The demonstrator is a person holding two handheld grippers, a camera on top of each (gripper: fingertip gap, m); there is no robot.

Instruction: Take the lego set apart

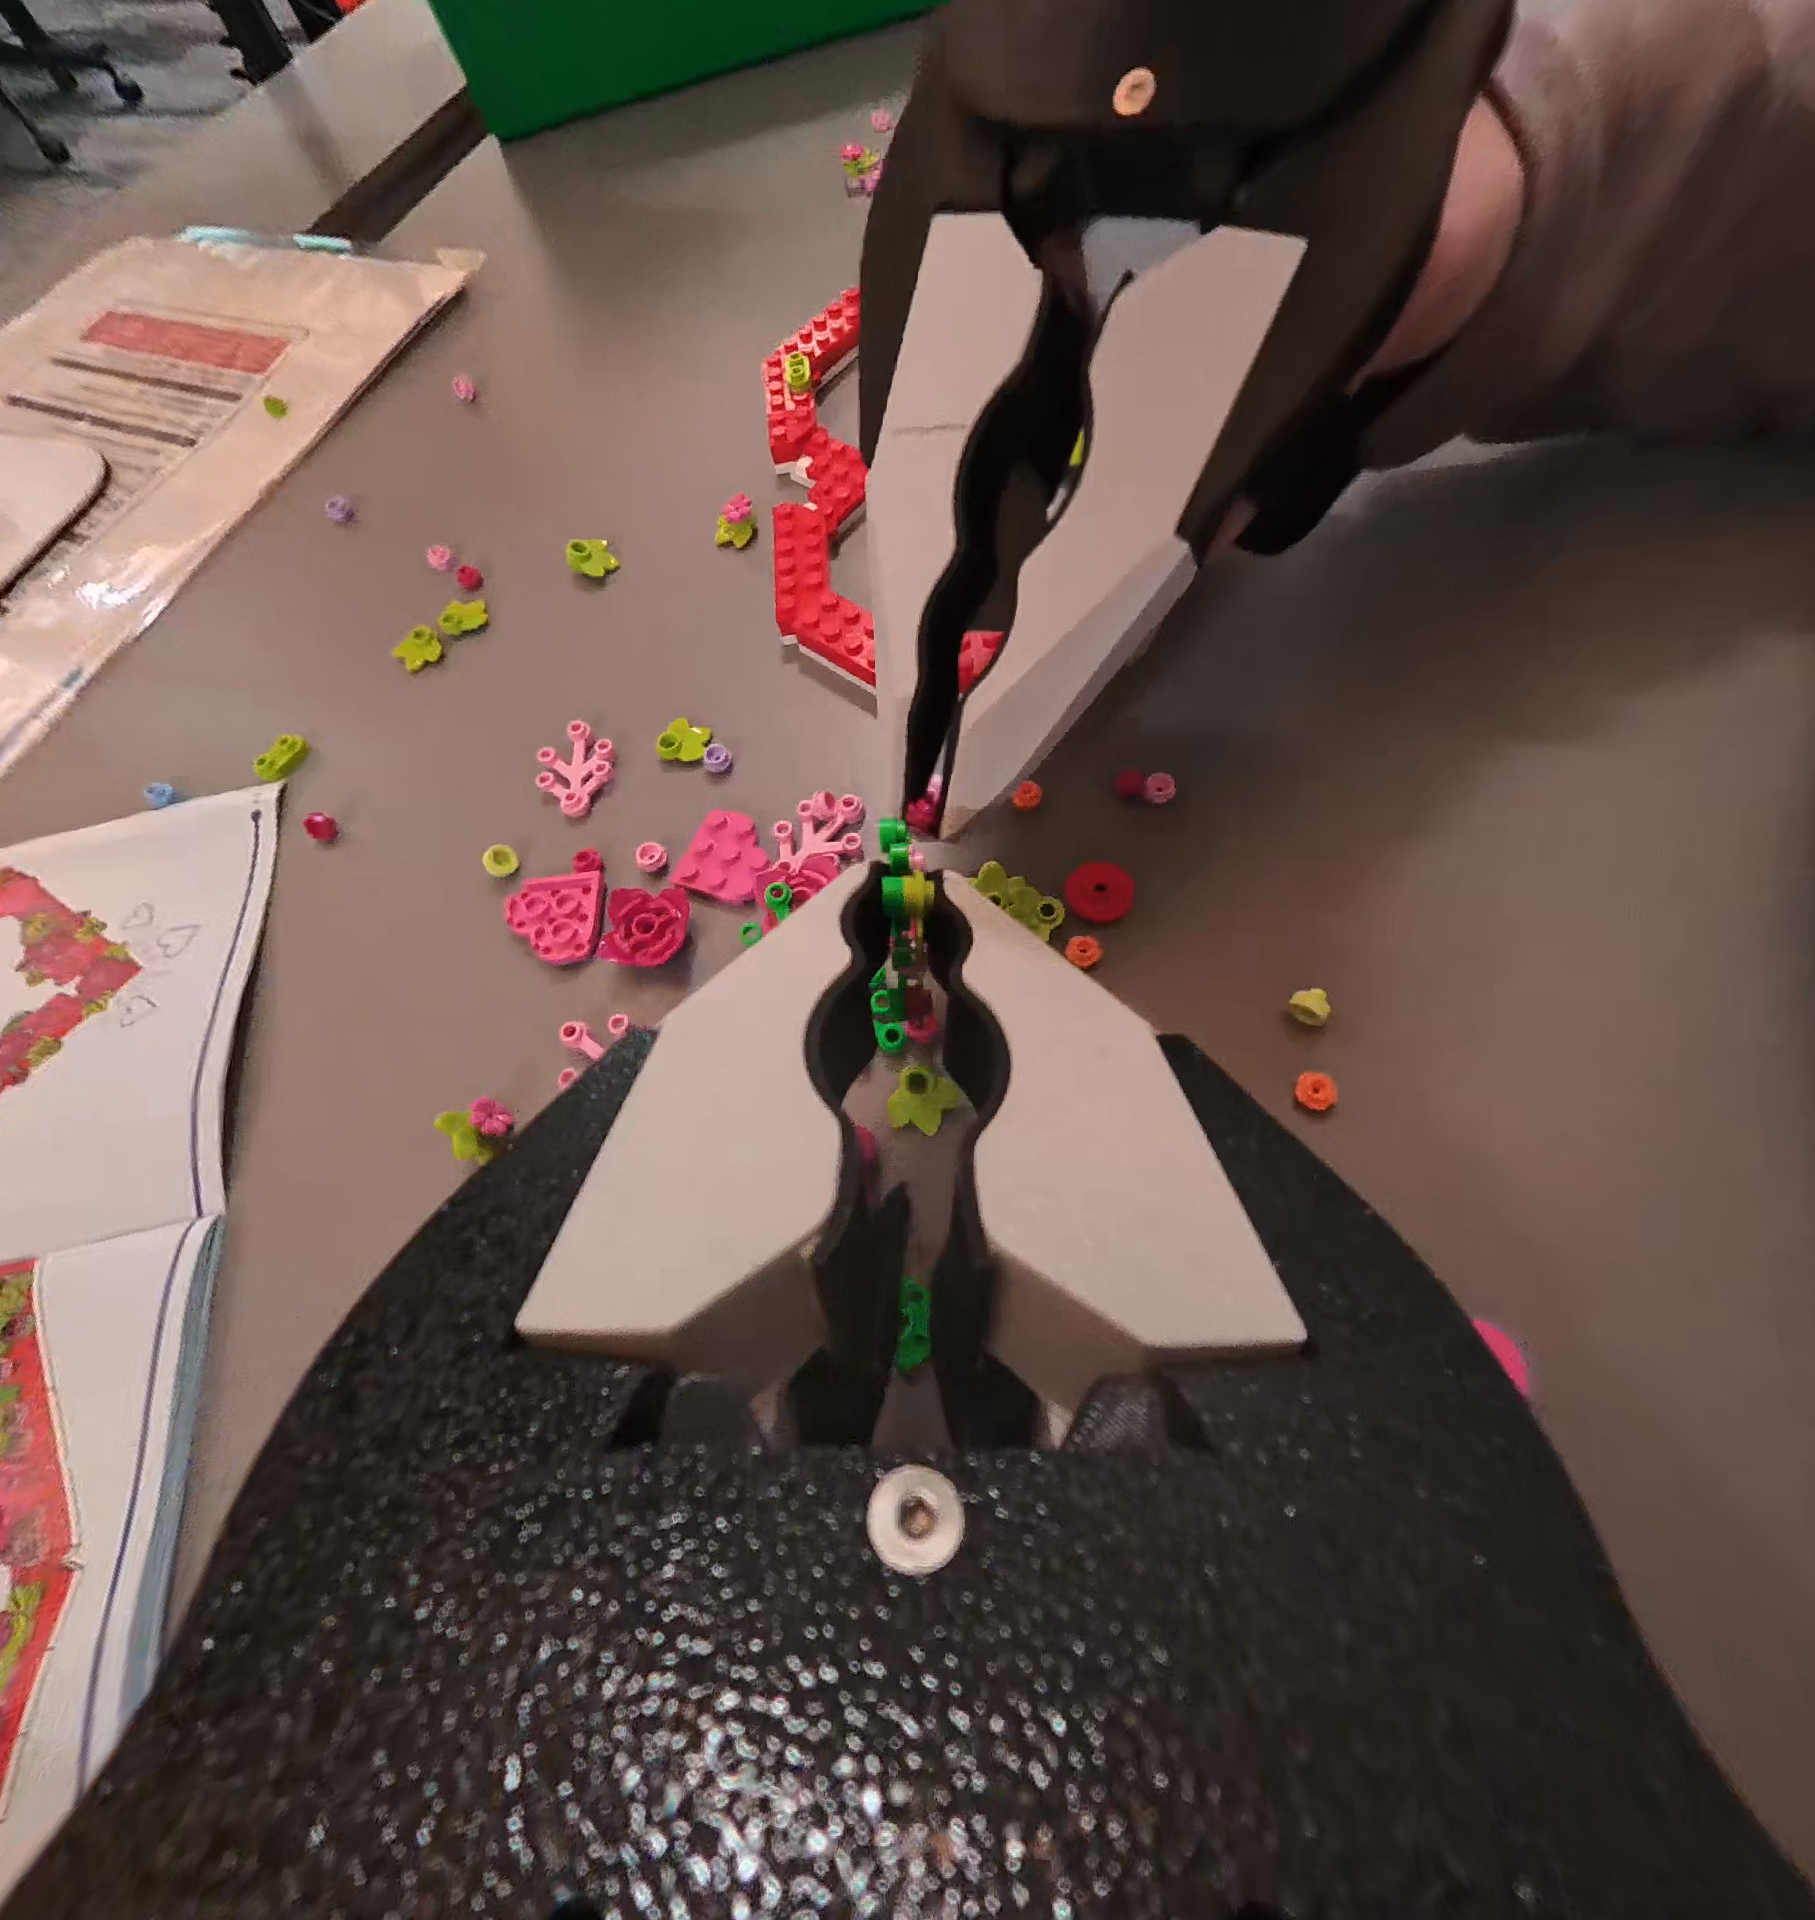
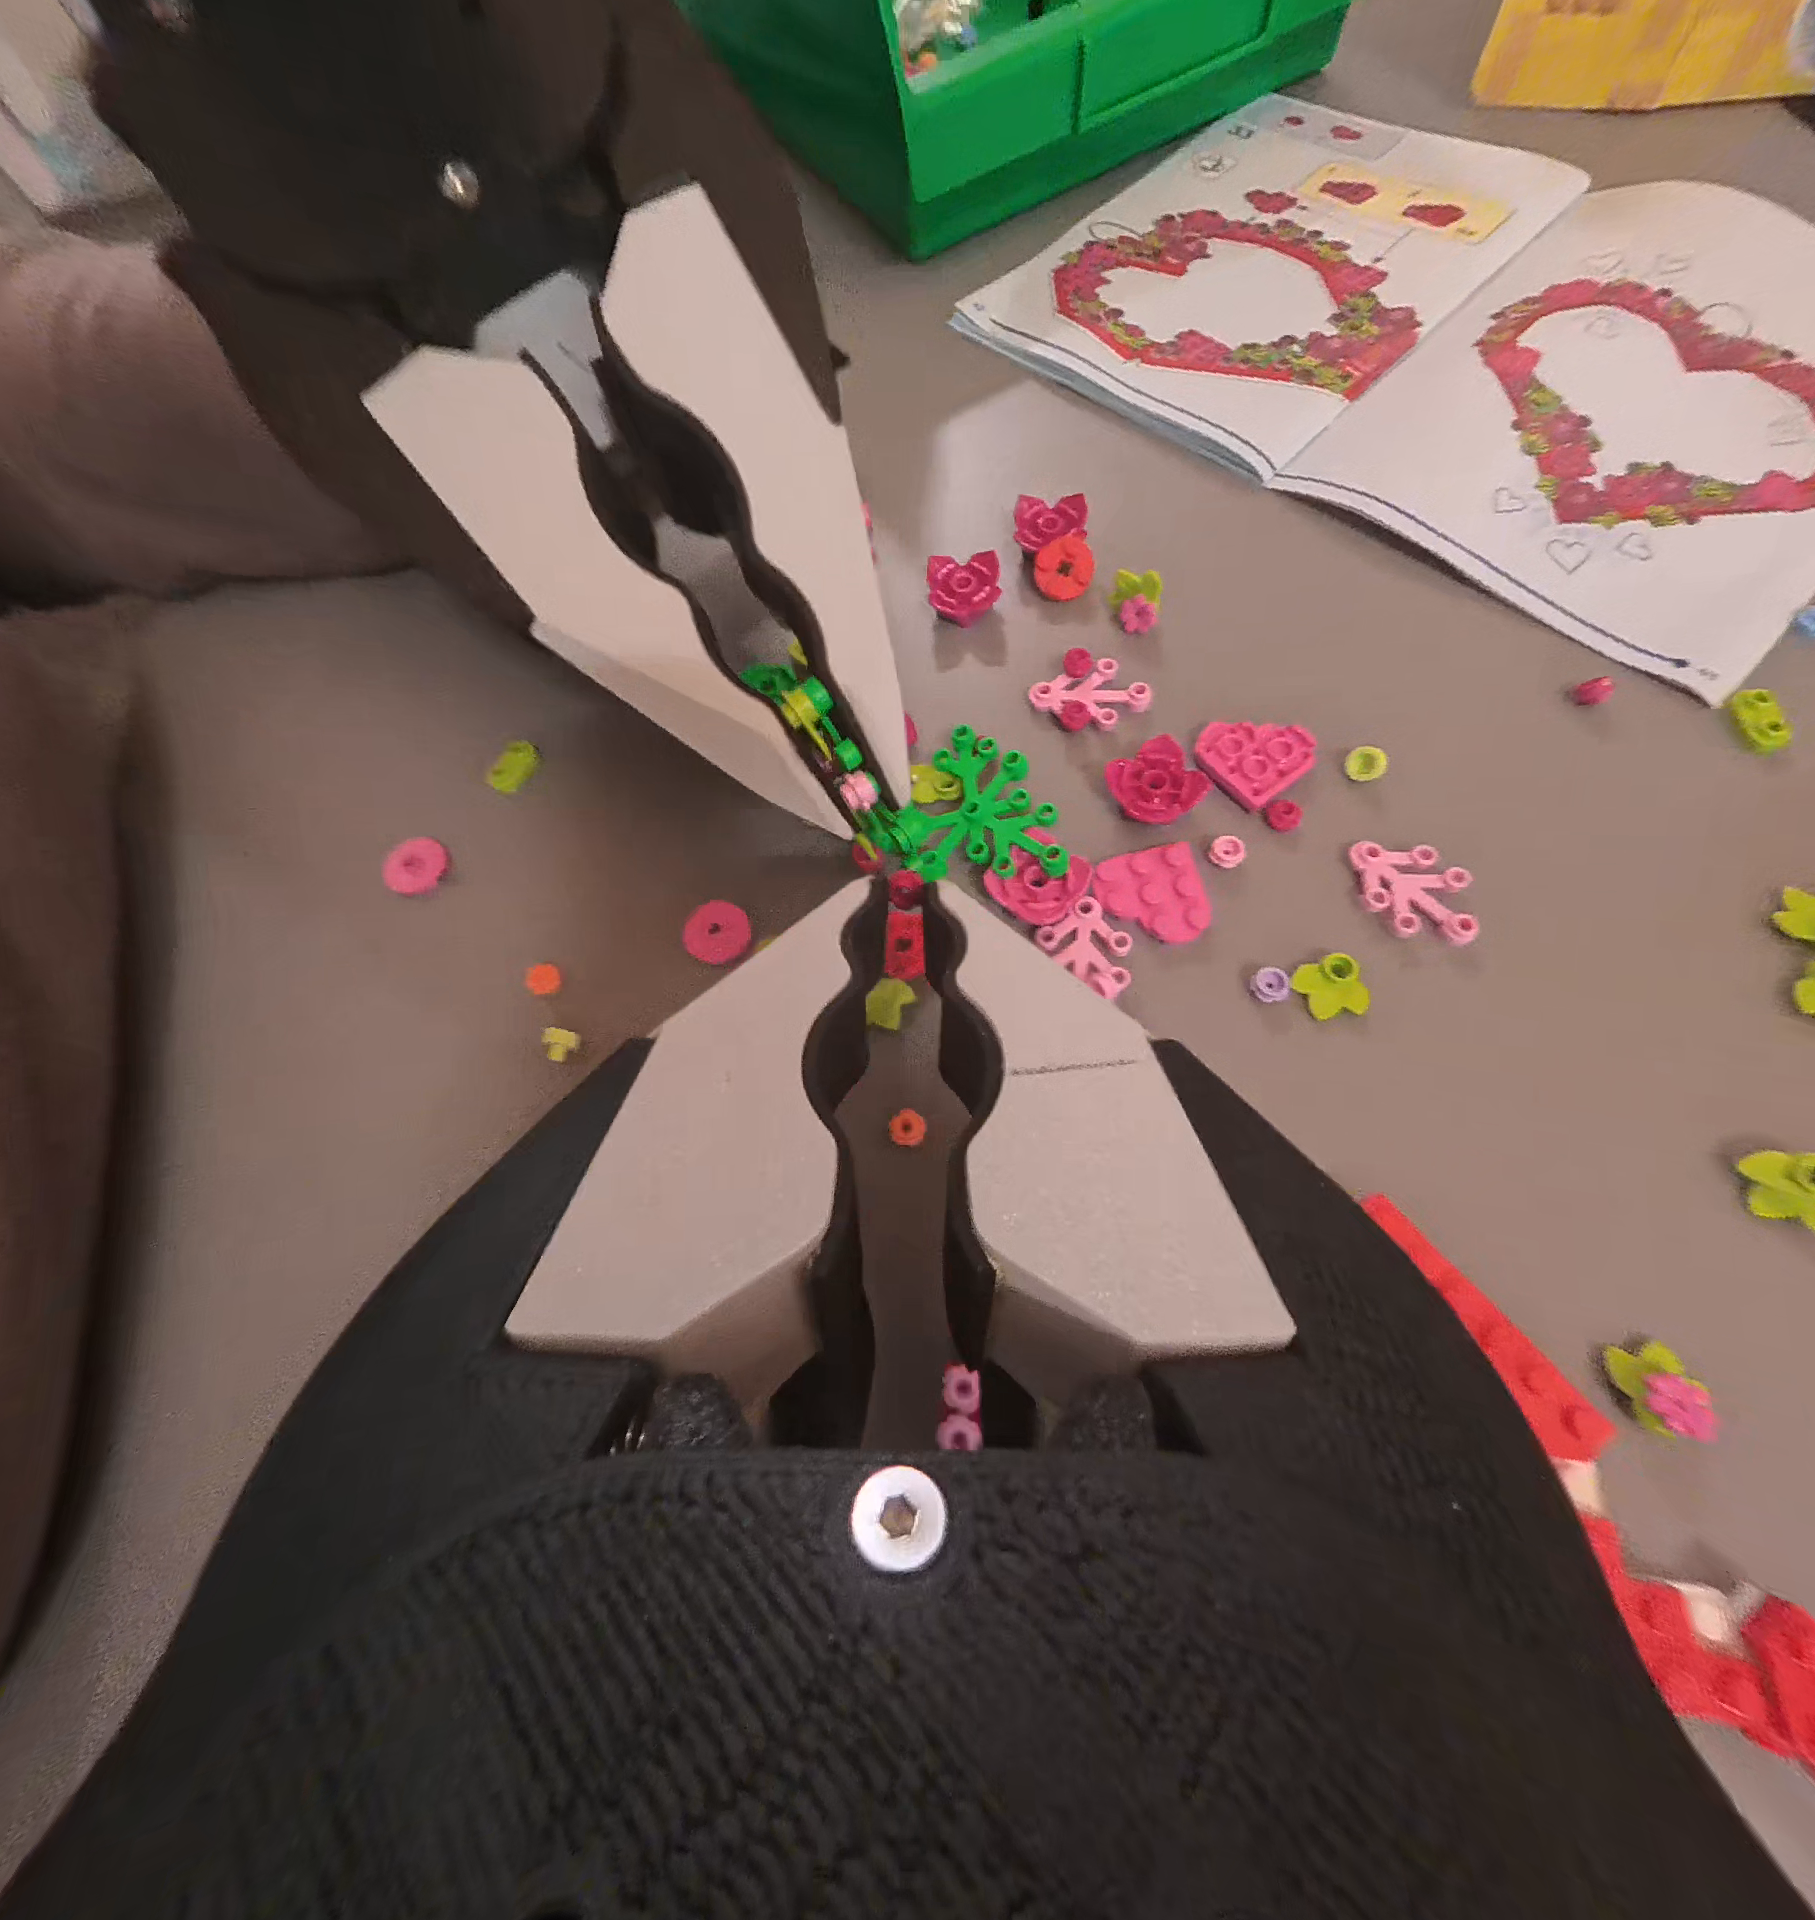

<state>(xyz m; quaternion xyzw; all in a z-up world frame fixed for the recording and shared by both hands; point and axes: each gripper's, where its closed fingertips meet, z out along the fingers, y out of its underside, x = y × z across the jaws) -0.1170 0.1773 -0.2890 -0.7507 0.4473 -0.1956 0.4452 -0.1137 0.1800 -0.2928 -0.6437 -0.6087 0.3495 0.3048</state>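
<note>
My left gripper (image 1: 903,883) is clamped tight on the green sprig (image 2: 970,810); my right gripper (image 2: 903,888) pinches a dark-red stud (image 2: 904,886) at its stem, tips nearly touching.

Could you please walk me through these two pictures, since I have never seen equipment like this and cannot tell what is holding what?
There is no robot here. A person holds a two-finger tool in each hand, and each tool carries a camera looking forward along its fingers.

In the left wrist view, the left gripper fills the bottom and the other one comes in from the top. The right wrist view is the reverse, with the right gripper at the bottom.

The two tips meet over a grey table. The left gripper is shut on a green leafy sprig with small bits attached. The right gripper pinches a small dark pink stud right beside the sprig, seemingly to pull it off.

Scattered around are loose flower and leaf pieces, a red brick frame, an open instruction booklet and a green bin.
</note>
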